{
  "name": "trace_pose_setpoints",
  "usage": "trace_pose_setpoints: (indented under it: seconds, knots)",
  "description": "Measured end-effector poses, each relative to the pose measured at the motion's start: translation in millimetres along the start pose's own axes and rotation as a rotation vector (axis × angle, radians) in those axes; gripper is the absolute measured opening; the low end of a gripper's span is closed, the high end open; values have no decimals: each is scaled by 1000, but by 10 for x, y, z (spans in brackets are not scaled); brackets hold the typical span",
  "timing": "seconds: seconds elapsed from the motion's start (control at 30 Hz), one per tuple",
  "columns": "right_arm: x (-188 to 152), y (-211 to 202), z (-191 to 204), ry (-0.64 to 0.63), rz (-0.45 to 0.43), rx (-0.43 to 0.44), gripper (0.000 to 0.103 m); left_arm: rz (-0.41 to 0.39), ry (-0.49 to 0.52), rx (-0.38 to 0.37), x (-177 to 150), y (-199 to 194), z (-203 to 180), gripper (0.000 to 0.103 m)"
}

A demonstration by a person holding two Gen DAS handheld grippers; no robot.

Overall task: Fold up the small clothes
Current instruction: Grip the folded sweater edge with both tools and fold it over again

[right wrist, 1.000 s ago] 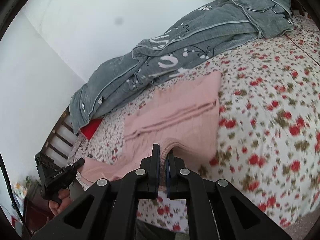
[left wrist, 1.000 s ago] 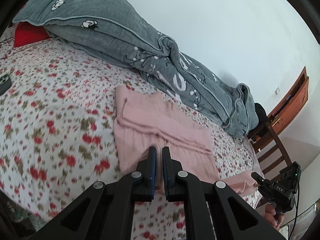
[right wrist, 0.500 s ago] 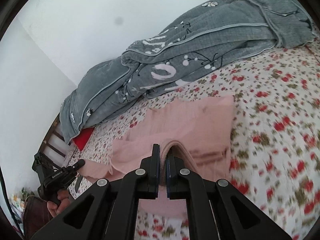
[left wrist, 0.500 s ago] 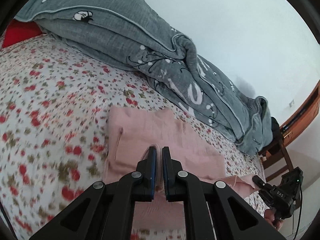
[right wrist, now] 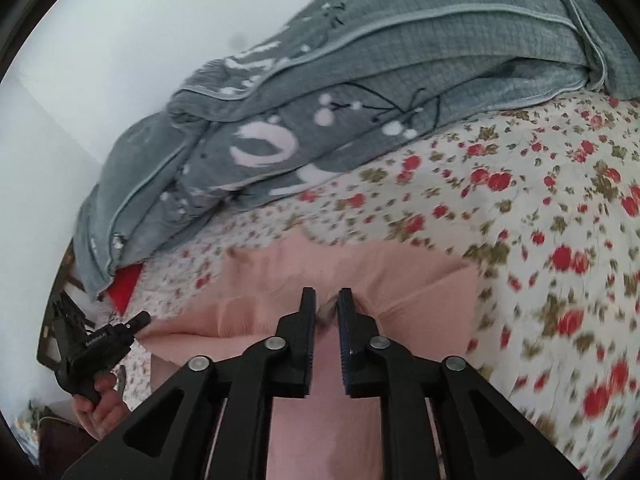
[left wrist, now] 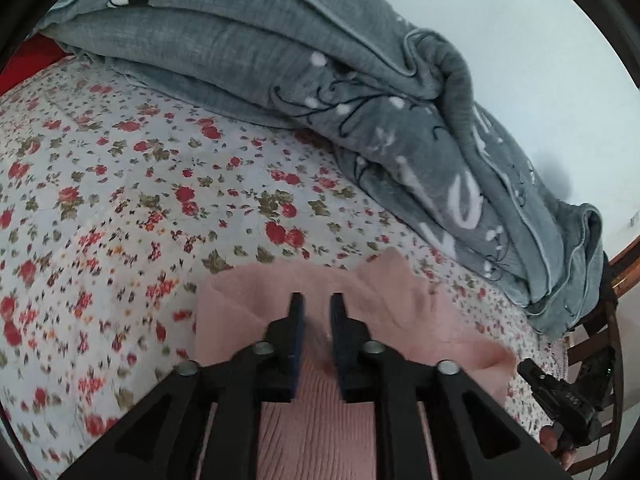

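Observation:
A pink knitted garment (left wrist: 420, 320) lies on the floral bedsheet (left wrist: 120, 200), its near part folded forward over the rest. My left gripper (left wrist: 317, 308) is low over it, its jaws a small gap apart with pink fabric between them. In the right wrist view the same garment (right wrist: 420, 280) lies under my right gripper (right wrist: 328, 304), whose jaws are also slightly apart with a fold of fabric between them. Each gripper shows at the edge of the other's view, the right one (left wrist: 560, 396) and the left one (right wrist: 104, 340).
A rumpled grey quilt (left wrist: 320, 80) runs along the far side of the bed against the white wall; it also shows in the right wrist view (right wrist: 360, 80). A red pillow (right wrist: 126, 288) peeks from under it. A wooden chair (left wrist: 600, 344) stands past the bed's end.
Both grippers carried the garment's near edge forward over the far part and came down low. Their jaws, pinched shut before, now stand slightly apart.

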State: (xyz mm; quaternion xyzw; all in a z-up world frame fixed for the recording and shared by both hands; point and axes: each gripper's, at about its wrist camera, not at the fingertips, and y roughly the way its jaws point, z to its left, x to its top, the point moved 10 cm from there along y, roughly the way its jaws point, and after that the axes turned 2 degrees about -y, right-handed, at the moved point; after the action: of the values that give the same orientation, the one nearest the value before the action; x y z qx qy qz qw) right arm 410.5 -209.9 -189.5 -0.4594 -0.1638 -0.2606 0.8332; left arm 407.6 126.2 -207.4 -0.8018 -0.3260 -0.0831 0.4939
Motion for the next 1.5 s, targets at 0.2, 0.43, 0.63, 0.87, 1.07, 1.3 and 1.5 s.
trace_pose_setpoints:
  seconds: [0.2,0.43,0.63,0.87,1.07,1.3,1.5]
  knots:
    - [55,-110,-112,-91,-54,-55,41,-13,59,-62,-55,33,-38,38]
    - [-59,226,-146,-187,28,-119,41,48,168,93,-178,376,-22,39]
    - [-142,524,-240,-240,80,-197,20,77,206,186,-203,557,73,13]
    - [47,231,-65,-273,-55,-145,4,-27,111,43,34,245,72,7]
    - [149,274,-131,-243,-103,-166,4,-44,148,93,90,428,41,7]
    - [-9,587,-372,-229,-34,-237,4,-96,220,143,-42,600,163,10]
    - [-29,589,-363,-231,-43,-245,4,-92,150,61,-17,595,221,10]
